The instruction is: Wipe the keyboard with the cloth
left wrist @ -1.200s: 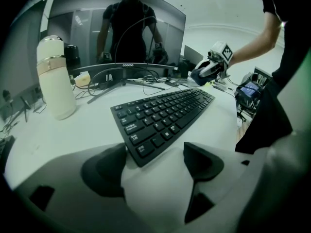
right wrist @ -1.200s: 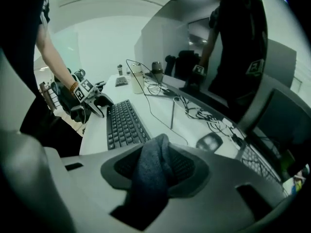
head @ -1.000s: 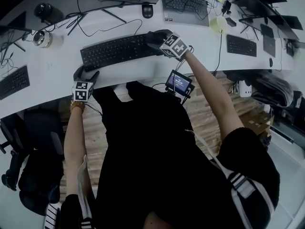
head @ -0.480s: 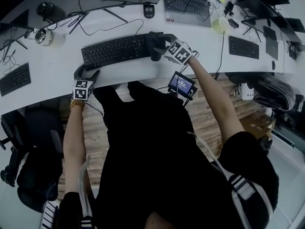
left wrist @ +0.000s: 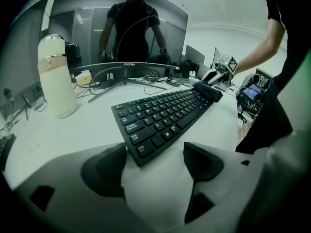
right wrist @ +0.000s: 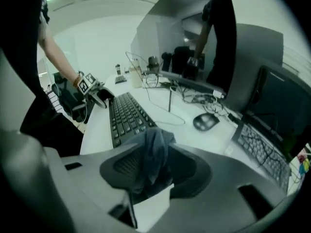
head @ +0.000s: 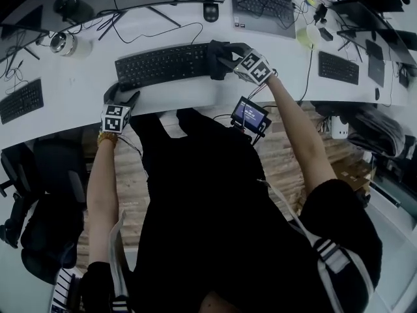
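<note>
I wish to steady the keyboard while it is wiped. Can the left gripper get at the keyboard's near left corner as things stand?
Probably yes. The left gripper is open, and that corner of the keyboard lies right at the mouth of its jaws, with nothing in the way.

Black keyboard (head: 163, 64) is laid flat on the white desk (head: 78, 87), slightly angled. Dark cloth (head: 218, 57) is bunched up at its right end.

Seen from above, the cloth (head: 215, 62) hides the right end of the keyboard (head: 163, 64). A second keyboard (head: 19, 101) on the tabletop (head: 78, 77) runs off the left edge. Its key lettering is too small to read.
</note>
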Demonstrator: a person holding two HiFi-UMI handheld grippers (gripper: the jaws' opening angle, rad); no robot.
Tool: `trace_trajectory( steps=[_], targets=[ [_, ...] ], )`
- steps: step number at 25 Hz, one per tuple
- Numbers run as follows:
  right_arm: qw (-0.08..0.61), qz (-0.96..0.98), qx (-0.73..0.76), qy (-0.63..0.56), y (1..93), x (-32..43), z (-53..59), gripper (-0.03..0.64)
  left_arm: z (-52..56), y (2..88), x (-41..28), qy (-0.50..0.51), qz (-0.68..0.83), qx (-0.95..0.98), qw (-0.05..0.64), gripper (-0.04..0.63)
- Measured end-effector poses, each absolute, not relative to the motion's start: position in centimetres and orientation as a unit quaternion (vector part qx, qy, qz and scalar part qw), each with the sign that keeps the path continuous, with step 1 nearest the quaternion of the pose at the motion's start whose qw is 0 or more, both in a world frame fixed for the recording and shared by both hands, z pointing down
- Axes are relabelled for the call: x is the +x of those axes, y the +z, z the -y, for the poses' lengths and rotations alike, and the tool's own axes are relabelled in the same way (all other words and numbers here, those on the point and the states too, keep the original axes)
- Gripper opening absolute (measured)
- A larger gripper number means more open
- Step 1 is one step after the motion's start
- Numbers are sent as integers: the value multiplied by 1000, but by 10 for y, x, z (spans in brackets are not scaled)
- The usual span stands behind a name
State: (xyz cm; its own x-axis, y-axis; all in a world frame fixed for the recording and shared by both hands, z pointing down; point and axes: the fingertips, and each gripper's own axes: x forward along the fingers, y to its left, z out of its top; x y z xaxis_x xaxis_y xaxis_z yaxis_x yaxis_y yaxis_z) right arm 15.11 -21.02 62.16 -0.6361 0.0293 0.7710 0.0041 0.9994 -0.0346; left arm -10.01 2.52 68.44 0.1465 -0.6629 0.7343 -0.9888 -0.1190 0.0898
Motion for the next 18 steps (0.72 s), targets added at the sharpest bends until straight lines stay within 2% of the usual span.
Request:
trace_trajectory(
  steps=[3, 4, 7, 11, 18],
  targets=[
    [396, 918, -20, 10, 604, 137, 202, 181, -24, 684, -101, 272, 592, 699, 294, 365],
    [404, 914, -27, 3, 609, 134, 198, 207, -24, 683, -102, 273, 593, 699, 294, 365],
    [436, 899, -32, -5, 635, 137, 192, 215, -26, 684, -100, 273, 592, 697, 299, 364],
    [428, 903, -45, 3, 644, 137, 191, 161, -25, 684, -101, 273, 591, 697, 300, 365],
    [432, 897, -96, -4, 647, 128, 186, 117, -25, 683, -101, 273, 593, 697, 297, 365]
  ],
)
